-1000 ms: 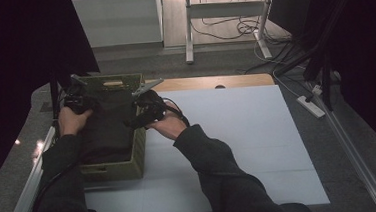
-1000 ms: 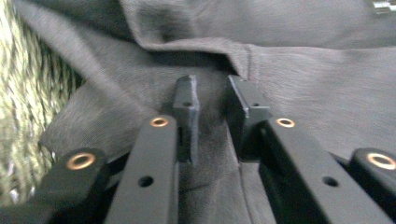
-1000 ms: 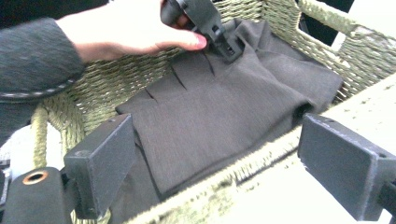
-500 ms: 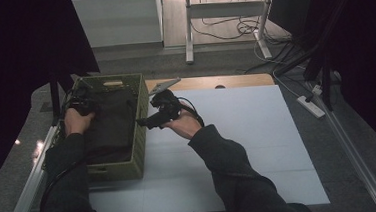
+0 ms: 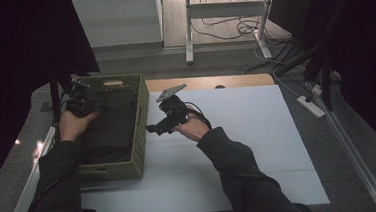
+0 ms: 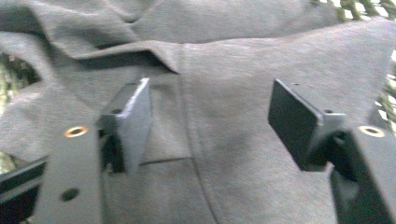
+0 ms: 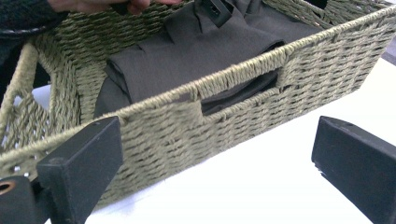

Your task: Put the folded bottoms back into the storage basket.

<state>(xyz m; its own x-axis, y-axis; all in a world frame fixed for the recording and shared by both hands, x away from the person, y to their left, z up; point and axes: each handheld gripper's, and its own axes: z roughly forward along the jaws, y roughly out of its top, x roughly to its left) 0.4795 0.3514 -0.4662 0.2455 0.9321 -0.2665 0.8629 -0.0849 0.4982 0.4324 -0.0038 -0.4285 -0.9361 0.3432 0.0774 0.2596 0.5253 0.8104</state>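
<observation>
A green woven basket stands at the table's left with a folded dark grey garment lying in it. My left gripper hovers over the basket's far left part. Its jaws have just been opening and stand apart above the garment, with nothing between them. My right gripper is just outside the basket's right wall, over the white sheet. Its jaws have also just been opening and stand wide and empty, facing the basket's wall and the garment.
The white sheet covers the table right of the basket. A wooden strip runs along its far edge. A power strip lies at the right edge and a metal rail at the left.
My right hand has moved out of the basket, to the right and nearer, down beside its right wall. My left gripper stays over the garment and its jaws have opened.
</observation>
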